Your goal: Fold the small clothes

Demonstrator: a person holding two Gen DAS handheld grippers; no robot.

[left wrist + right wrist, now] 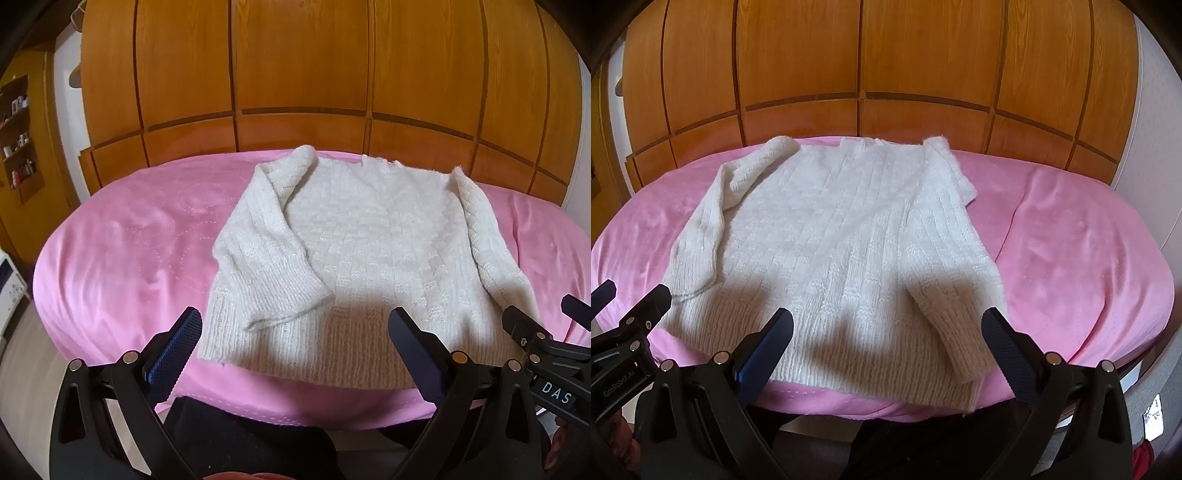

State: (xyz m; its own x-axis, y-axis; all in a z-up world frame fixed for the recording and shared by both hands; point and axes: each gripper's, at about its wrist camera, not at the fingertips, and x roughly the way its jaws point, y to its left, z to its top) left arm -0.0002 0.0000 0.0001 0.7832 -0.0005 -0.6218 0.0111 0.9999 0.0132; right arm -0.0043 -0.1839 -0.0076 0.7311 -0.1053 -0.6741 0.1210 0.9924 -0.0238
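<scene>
Looking along the left tool (295, 325), its jaws spread wide and empty, a white knit sweater (369, 236) lies flat on the pink bed (122, 236), both sleeves folded inward; the right tool (886, 325) likewise gapes empty over the near hem. Soft, thick and floppy, it should drape readily; pinching the near hem corners seems best.
</scene>
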